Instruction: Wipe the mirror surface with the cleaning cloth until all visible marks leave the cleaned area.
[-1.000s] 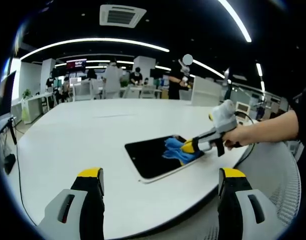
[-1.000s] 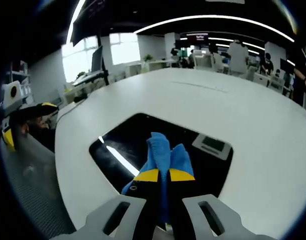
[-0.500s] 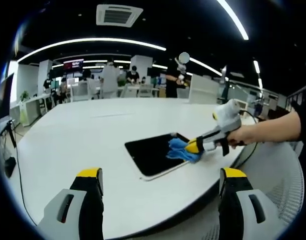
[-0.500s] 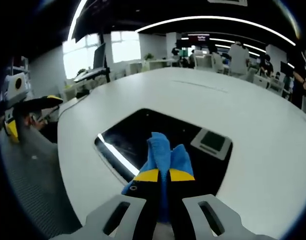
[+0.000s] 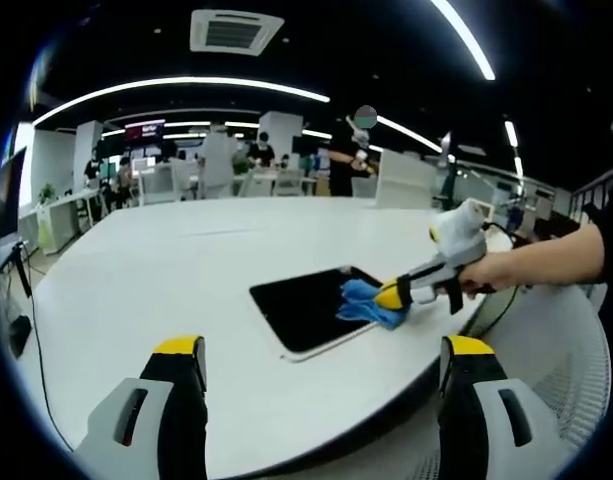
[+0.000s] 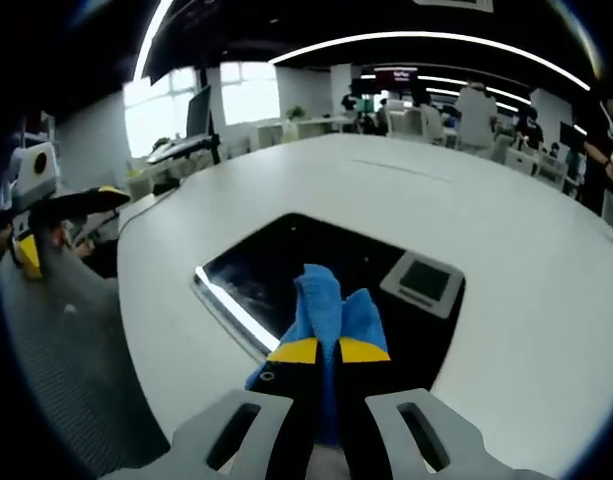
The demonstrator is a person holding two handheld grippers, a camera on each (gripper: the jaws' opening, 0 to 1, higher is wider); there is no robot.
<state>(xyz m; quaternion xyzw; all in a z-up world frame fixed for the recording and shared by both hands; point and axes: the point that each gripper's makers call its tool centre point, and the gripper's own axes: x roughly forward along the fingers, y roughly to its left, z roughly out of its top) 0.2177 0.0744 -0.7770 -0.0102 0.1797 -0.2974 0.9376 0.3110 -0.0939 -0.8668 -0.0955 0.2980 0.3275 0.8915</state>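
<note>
You are working at a large white round-edged table (image 5: 166,290) in an open office, with people standing at desks far behind it, long ceiling light strips overhead, and a grey mesh chair back (image 5: 556,350) just off the table's near right edge; nothing lies on the table between your grippers and the work. The flat, dark rectangular mirror with a thin pale frame (image 5: 308,308) lies on the table near that right edge, and in the right gripper view its glass (image 6: 286,270) reflects a ceiling light strip and a square ceiling vent. Compared with a second ago, the blue cleaning cloth (image 5: 368,302) has moved from the middle of the mirror's right part out to its right edge, and your right hand (image 5: 491,270) has drawn back with it. Your right gripper (image 6: 318,352) has its yellow-tipped jaws clamped together on the blue cloth (image 6: 331,300), which is bunched between them and pressed onto the glass. Your left gripper (image 5: 321,350) hangs back over the near edge of the table, well apart from the mirror, its yellow-tipped jaws spread wide with nothing between them.
</note>
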